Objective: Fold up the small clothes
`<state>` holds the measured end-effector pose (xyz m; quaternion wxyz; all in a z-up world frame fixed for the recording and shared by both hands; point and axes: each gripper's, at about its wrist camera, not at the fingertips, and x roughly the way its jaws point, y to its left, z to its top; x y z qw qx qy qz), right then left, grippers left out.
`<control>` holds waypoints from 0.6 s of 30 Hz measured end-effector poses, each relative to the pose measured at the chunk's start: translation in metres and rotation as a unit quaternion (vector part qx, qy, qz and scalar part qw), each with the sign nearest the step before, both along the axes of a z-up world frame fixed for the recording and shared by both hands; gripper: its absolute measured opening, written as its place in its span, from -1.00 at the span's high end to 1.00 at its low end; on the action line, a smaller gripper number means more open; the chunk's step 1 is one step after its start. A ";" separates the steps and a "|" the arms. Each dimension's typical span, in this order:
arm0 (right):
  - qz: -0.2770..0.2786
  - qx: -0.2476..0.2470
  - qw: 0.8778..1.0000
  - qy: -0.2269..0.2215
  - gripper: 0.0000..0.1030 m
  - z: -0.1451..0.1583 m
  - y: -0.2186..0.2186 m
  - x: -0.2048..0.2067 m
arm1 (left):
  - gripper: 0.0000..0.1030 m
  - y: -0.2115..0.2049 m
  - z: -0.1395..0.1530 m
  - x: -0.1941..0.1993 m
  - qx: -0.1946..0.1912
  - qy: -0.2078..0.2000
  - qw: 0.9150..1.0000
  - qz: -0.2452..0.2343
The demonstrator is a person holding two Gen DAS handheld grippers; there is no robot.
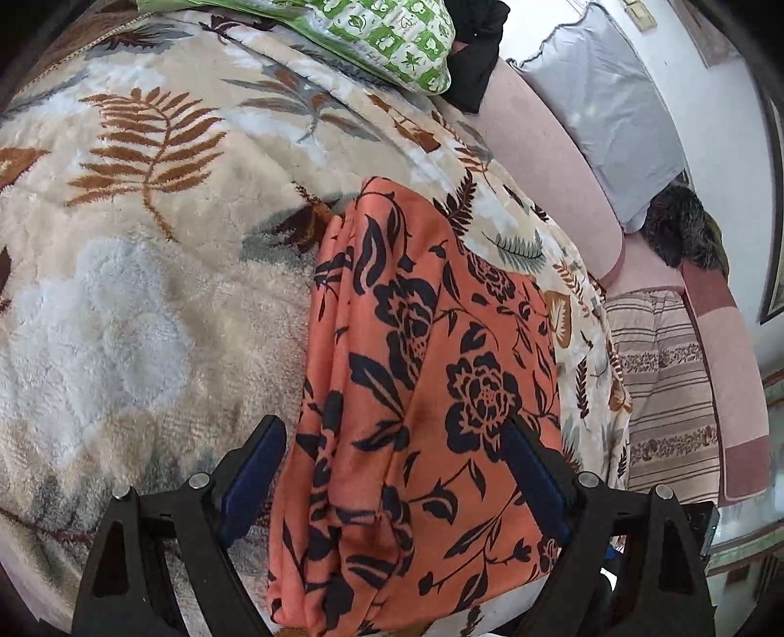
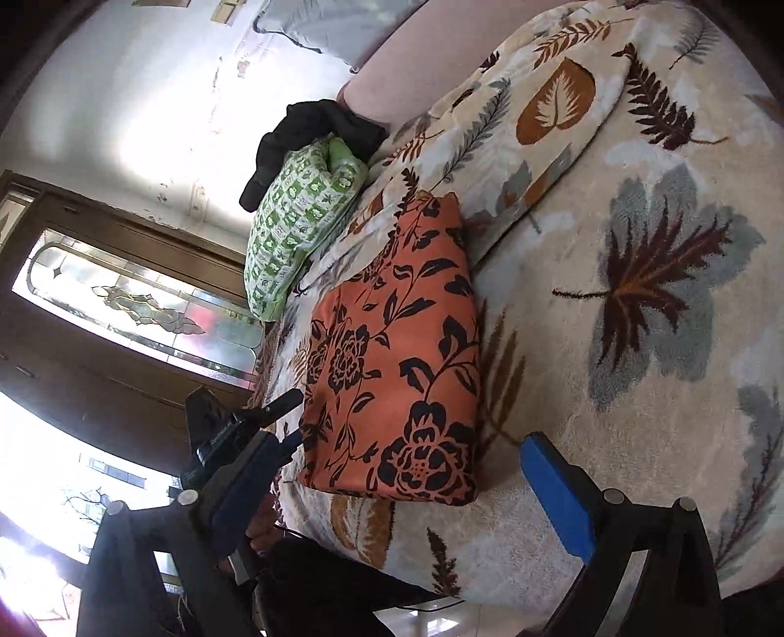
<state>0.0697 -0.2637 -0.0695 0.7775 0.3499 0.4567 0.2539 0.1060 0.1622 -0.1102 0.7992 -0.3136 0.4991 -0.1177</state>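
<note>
Nearest the left claw (image 1: 394, 458), its two blue-padded fingers are spread wide with the one orange cloth with black flowers (image 1: 421, 392) lying between and ahead of them, gripped by neither; the right claw (image 2: 406, 470) is likewise spread, with the same folded cloth (image 2: 397, 372) just ahead and between its two fingers, untouched. The cloth rests on one plush leaf-print blanket (image 1: 147, 294) that spreads out under and beyond both claws. Farther ahead of the left claw lie one green-and-white patterned pillow (image 1: 392, 39), one black garment (image 1: 480, 63) beside it, and one pale blue pillow (image 1: 612, 108) off to its right.
</note>
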 end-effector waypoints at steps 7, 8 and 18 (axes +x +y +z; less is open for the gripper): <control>0.025 -0.003 1.000 0.016 -0.93 -0.008 0.014 0.047 | -0.73 0.006 -0.023 0.010 -0.042 0.022 0.999 -0.016; 0.029 -0.001 0.999 0.023 -0.93 -0.011 0.016 0.058 | -0.73 0.006 -0.024 0.010 -0.050 0.021 0.998 -0.017; 0.079 0.038 0.992 0.086 -0.93 -0.054 0.050 0.127 | -0.73 -0.001 -0.031 0.017 -0.066 0.017 0.996 -0.056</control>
